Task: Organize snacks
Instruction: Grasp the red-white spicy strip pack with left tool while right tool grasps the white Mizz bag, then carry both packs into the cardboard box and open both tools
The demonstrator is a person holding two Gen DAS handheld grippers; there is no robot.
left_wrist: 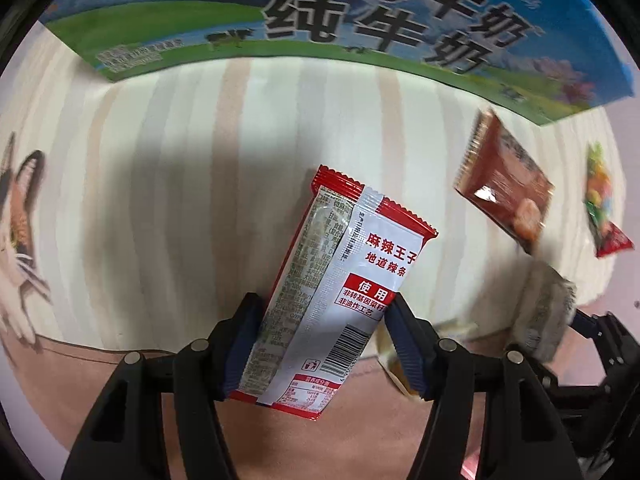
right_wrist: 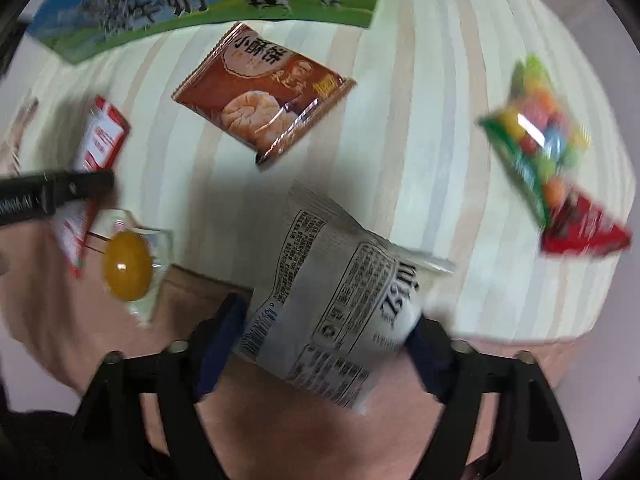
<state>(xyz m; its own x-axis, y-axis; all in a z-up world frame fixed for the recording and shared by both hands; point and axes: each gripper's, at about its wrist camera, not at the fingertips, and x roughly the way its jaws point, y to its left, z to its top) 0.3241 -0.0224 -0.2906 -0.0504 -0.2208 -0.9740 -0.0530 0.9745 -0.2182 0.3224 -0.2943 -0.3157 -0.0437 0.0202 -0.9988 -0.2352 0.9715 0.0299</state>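
Note:
My left gripper (left_wrist: 320, 320) is shut on a red and white spicy-strip packet (left_wrist: 332, 276), held above the striped cloth. My right gripper (right_wrist: 328, 324) is shut on a white and grey snack packet (right_wrist: 340, 304); it also shows at the right of the left wrist view (left_wrist: 544, 312). A brown biscuit packet (right_wrist: 264, 88) lies on the cloth ahead, also in the left wrist view (left_wrist: 508, 188). A colourful candy bag (right_wrist: 548, 152) lies at the right, also in the left wrist view (left_wrist: 600, 200). A clear packet with a yellow jelly (right_wrist: 128, 264) lies at the left.
A blue and green milk carton box (left_wrist: 360, 12) stands at the far side of the striped cloth (left_wrist: 180, 160); it also shows in the right wrist view (right_wrist: 160, 0). The left gripper with its red packet (right_wrist: 100, 140) appears at the left of the right wrist view.

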